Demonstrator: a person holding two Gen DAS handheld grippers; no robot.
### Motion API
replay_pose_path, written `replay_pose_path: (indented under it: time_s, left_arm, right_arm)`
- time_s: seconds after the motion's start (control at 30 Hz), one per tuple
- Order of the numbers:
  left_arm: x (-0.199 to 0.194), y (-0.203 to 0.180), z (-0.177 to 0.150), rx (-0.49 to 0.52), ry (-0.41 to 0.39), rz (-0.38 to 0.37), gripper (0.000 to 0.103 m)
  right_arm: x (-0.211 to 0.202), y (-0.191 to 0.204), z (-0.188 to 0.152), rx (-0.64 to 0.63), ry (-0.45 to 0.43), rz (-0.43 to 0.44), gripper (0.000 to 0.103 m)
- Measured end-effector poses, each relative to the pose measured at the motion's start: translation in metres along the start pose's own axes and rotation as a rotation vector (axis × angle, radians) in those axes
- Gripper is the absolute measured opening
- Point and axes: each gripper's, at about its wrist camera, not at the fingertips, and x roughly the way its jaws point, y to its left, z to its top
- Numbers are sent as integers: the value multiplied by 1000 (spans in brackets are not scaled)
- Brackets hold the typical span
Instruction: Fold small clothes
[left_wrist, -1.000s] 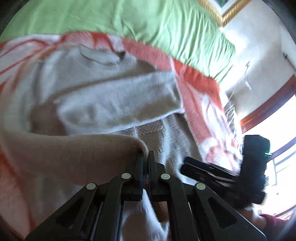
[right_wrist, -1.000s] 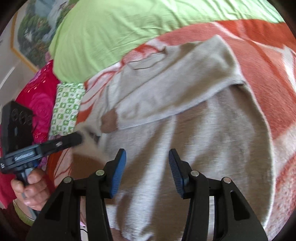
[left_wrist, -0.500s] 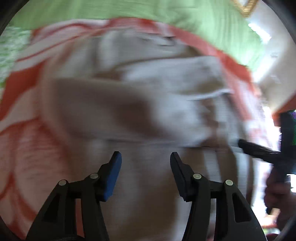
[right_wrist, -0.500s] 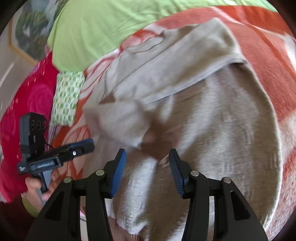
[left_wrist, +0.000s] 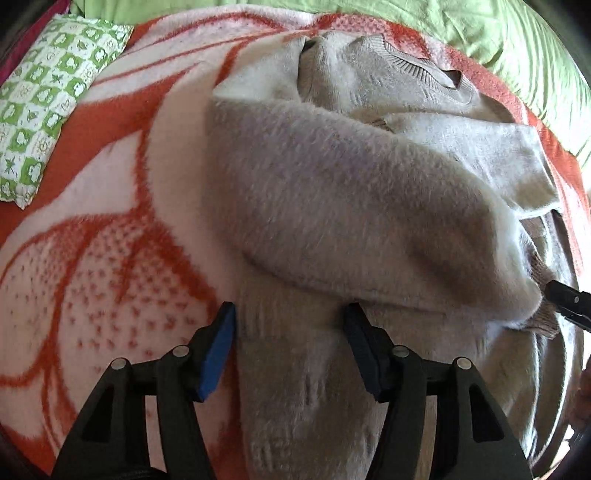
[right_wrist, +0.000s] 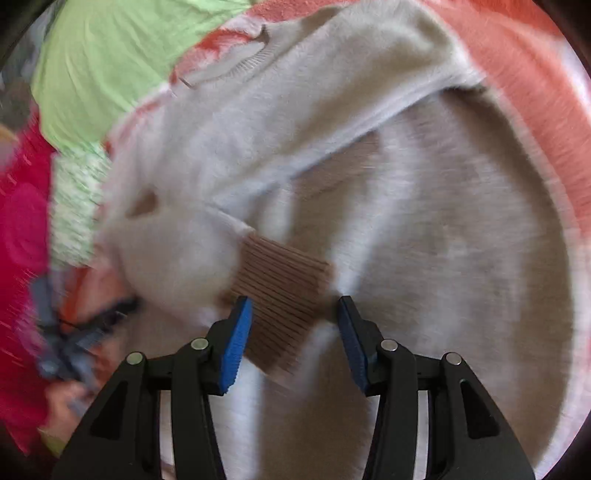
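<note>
Grey sweater (left_wrist: 332, 206) on orange-and-white blanket (left_wrist: 110, 229), both sleeves folded across its body.
Left gripper (left_wrist: 290, 347) opening, fingers empty; right gripper (right_wrist: 293, 332) closing around brown ribbed cuff (right_wrist: 284, 291), not gripping.

Orange and white patterned blanket (left_wrist: 110, 229), green and white checked pillow (left_wrist: 48, 96) at blanket's left edge, light green sheet (left_wrist: 517, 40) beyond blanket, pink cloth (right_wrist: 22, 221) beside pillow

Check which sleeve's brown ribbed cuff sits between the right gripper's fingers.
The sleeve folded across the sweater's front, lower of the two: its brown cuff lies between the closing right gripper pads, not yet pinched. The other sleeve lies farther up.
</note>
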Motion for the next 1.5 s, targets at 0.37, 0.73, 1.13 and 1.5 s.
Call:
replay_pose_path:
  time_s: [0.37,0.73,1.13,1.5]
  left_arm:
    - [7,0,58,-199,-87,138,63]
    - [18,30,65,-432,-79,130,64]
    - [21,17,85,-357,-112,192,64]
    - [38,29,75,-437,-75,143,66]
  right_arm:
    - [-177,118,104,-288,-402,363,6]
    - [-104,5,128,-120,-242,48,6]
    - [-144,54,169,-326,-346,166,6]
    - [-34,-76,142,-213,-138,-87,6]
